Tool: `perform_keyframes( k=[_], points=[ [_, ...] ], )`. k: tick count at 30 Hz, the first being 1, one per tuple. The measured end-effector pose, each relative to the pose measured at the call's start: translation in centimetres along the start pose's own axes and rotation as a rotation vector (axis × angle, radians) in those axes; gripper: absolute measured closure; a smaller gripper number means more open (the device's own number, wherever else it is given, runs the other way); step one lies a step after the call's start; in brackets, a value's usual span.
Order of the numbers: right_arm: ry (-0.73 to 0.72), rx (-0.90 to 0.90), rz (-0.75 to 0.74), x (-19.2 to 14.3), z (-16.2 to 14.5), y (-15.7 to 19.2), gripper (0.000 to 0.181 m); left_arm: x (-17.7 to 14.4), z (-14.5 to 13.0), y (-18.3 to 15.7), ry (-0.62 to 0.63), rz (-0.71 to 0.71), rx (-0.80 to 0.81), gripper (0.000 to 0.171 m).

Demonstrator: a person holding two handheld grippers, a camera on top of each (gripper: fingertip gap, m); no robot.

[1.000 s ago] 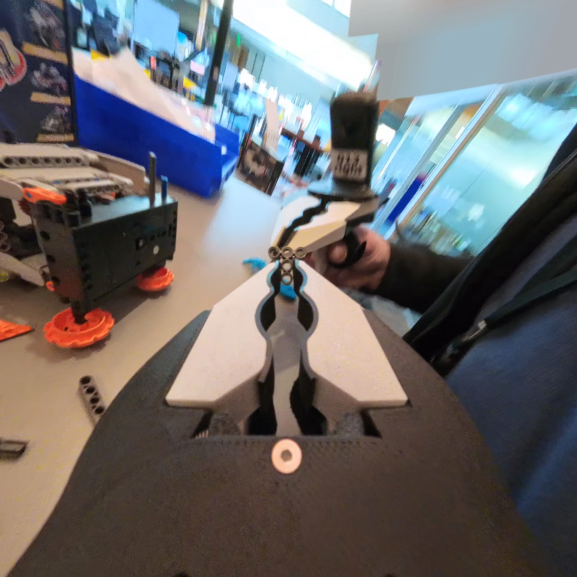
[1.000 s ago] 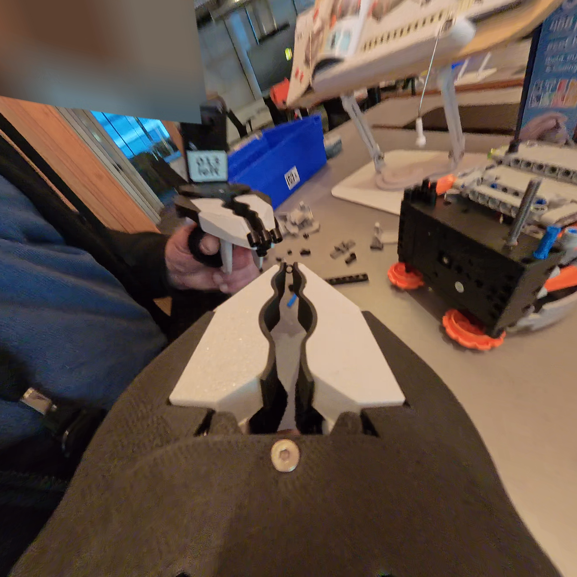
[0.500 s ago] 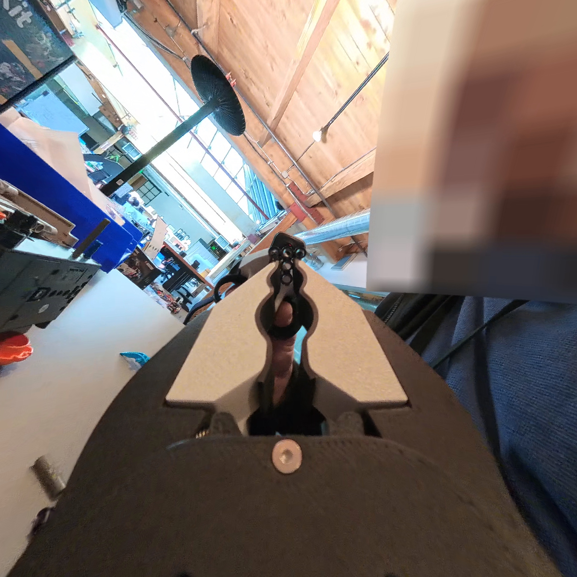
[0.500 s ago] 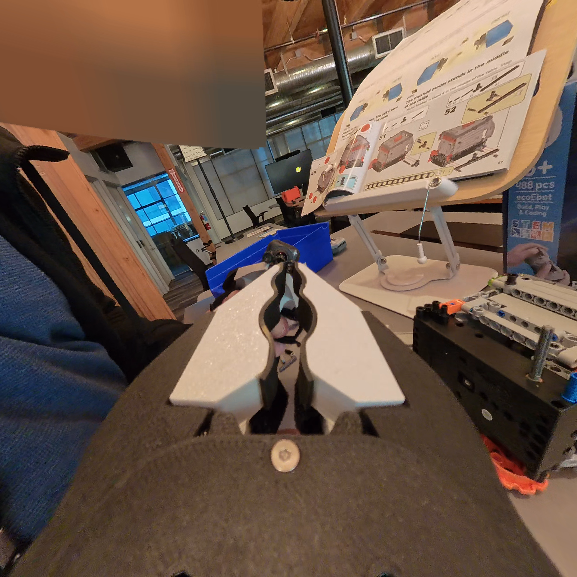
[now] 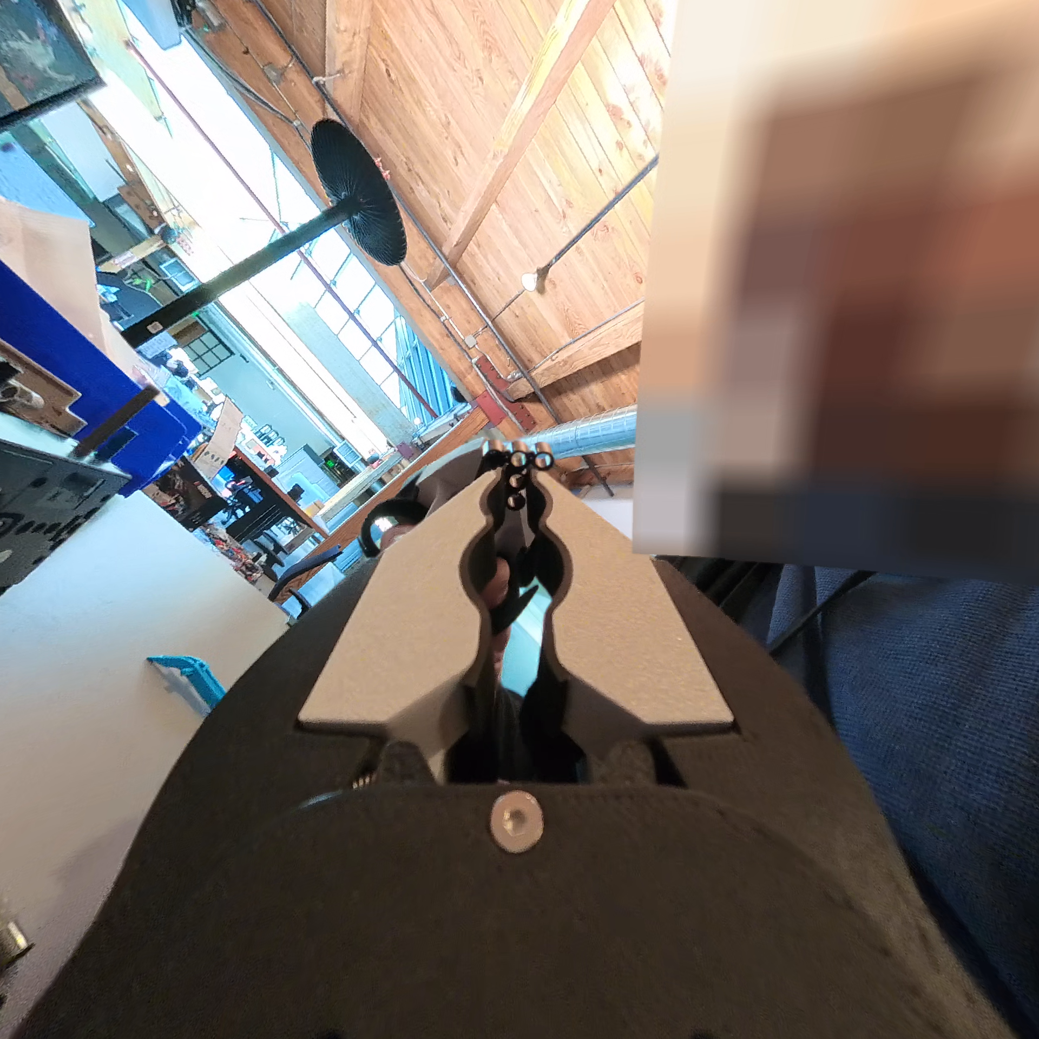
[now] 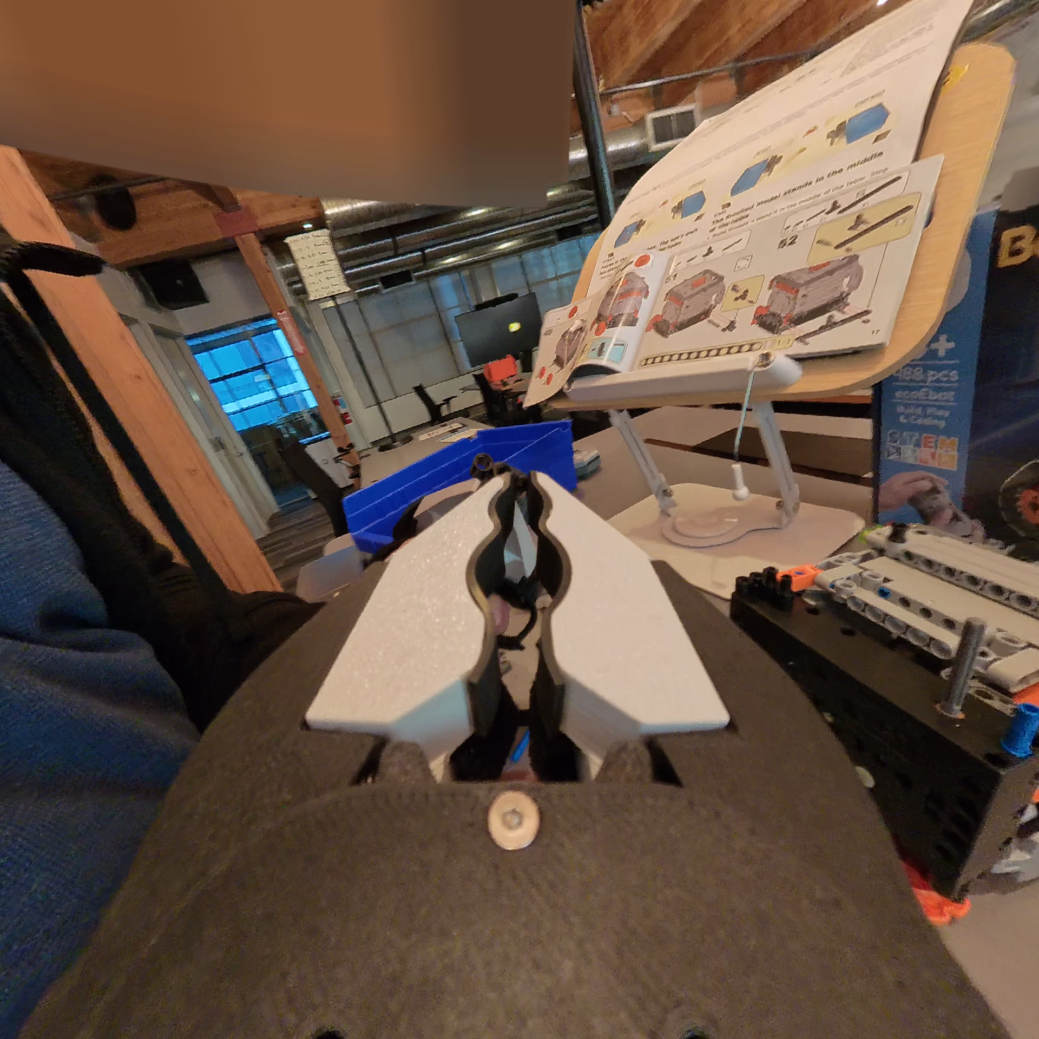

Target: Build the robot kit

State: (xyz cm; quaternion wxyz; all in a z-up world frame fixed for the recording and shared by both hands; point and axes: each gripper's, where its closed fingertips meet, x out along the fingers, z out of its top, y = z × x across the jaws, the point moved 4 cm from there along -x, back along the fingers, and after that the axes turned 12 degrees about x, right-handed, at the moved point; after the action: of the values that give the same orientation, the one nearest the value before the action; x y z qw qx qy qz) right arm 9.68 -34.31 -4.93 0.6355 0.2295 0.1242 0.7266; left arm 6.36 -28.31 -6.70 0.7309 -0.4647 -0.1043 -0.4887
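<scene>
My left gripper (image 5: 517, 478) points up toward the wooden ceiling and is shut on a small black T-shaped beam with holes (image 5: 518, 462) that sticks out of its tips. My right gripper (image 6: 518, 482) faces it tip to tip, jaws nearly together; I cannot tell whether anything is between them. In the right wrist view the black beam (image 6: 484, 465) shows just past my right gripper's tips. Part of the right gripper and the hand (image 5: 393, 531) holding it show behind my left fingers. Both grippers are held above the table's near edge.
A black block model (image 6: 877, 697) on orange wheels (image 6: 939, 905) stands on the table at the right. Behind it are an open instruction booklet (image 6: 759, 281) on a stand, a blue box (image 6: 956, 421) and a blue bin (image 6: 450, 483). A teal piece (image 5: 188, 674) lies on the table (image 5: 112, 618). Both grippers' tips are close together, under 4 cm apart.
Both grippers have tilted up from the table and come together tip to tip. The left one still holds the black beam.
</scene>
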Motion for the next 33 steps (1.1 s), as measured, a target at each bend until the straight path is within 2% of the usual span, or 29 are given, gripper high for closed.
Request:
perform_keyframes(
  k=[14, 23, 33],
  points=[
    [0.24, 0.017, 0.136, -1.3, -1.2, 0.1, 0.18, -0.8, -1.2, -0.3, 0.392, -0.011, 0.172, 0.167],
    [0.32, -0.004, 0.15, -1.6, -1.9, 0.4, 0.179, -1.2, -1.8, -0.6, 0.511, -0.006, 0.266, 0.166],
    [0.493, -0.07, 0.212, -2.0, -2.7, 0.9, 0.179, -1.4, -2.6, -1.1, 0.77, -0.039, 0.426, 0.166]
  ],
)
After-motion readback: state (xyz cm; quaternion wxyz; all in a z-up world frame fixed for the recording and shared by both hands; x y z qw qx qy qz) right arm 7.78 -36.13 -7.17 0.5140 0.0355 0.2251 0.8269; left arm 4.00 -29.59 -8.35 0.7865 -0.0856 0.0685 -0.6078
